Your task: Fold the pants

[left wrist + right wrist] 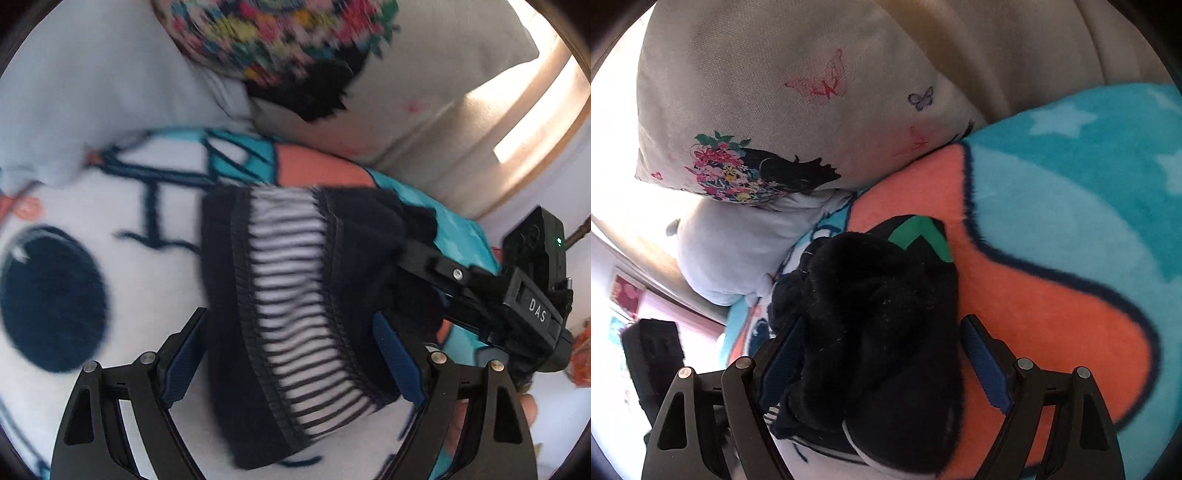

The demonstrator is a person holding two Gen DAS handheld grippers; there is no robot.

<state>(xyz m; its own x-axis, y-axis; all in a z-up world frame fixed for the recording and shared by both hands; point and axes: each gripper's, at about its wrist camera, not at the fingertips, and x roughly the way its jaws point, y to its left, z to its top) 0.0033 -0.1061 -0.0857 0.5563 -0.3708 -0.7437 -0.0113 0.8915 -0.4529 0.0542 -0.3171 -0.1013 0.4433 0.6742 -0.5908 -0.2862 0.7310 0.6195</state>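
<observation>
The pants (295, 314) are black with a black-and-white striped panel. They lie bunched on a white, teal and orange blanket (110, 277). My left gripper (291, 354) is open, its blue-padded fingers on either side of the striped part. In the right wrist view the pants (871, 332) are a black fuzzy heap with a green mark. My right gripper (882, 354) is open around that heap. The right gripper (480, 295) also shows in the left wrist view, at the pants' right edge.
A beige butterfly-print pillow (794, 110) and a pale grey cushion (738, 251) lie beyond the pants. The blanket (1071, 221) spreads to the right. A floral patterned item (280, 40) lies at the top of the left view.
</observation>
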